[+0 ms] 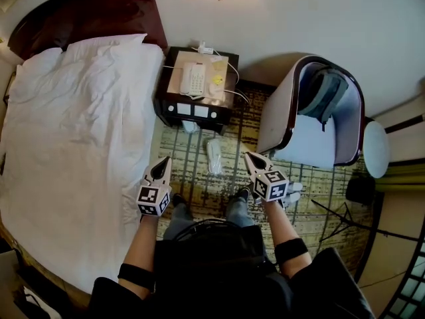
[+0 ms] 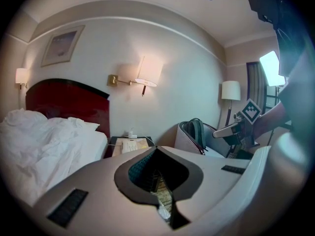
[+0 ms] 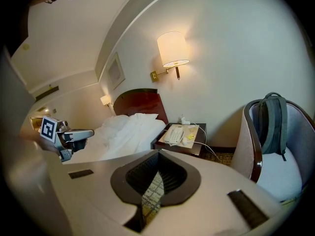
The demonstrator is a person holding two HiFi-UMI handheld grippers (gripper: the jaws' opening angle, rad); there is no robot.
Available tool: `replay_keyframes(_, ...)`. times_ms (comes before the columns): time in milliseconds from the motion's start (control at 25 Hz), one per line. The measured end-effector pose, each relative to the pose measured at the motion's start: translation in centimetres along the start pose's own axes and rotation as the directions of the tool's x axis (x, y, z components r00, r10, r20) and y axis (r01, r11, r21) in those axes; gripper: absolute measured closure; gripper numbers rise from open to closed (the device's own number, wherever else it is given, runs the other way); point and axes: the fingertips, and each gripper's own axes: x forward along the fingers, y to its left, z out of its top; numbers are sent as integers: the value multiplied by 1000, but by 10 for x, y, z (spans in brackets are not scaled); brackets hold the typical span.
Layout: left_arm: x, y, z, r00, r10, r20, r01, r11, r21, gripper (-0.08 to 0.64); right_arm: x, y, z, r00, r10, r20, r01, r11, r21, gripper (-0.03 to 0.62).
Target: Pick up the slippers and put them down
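Warm wall lamp (image 3: pixel 172 49) glow; fisheye edges dark, curved; near foreground blurred.

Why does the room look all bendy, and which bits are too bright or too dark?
Left gripper view: the wide lens curves straight lines, a black ring frames the picture, and the bright window glares white. Right gripper view: the same bending and dark corners, with a warm glow round the cream-shaded wall lamp. Head view: the big white bed bulges outward, and the bottom of the picture is dim.
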Motion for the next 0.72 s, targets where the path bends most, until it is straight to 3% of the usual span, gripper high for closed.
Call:
replay_keyframes(440,-24,44,6,994,-111,19,109,990,90,559,23,61,-10,996,-63,58,59,996,66,591)
replay_keyframes(720,-45,73,-9,983,-183,-5,183,979,92,559,28,112,-24,991,-114,66,107,990,96,591)
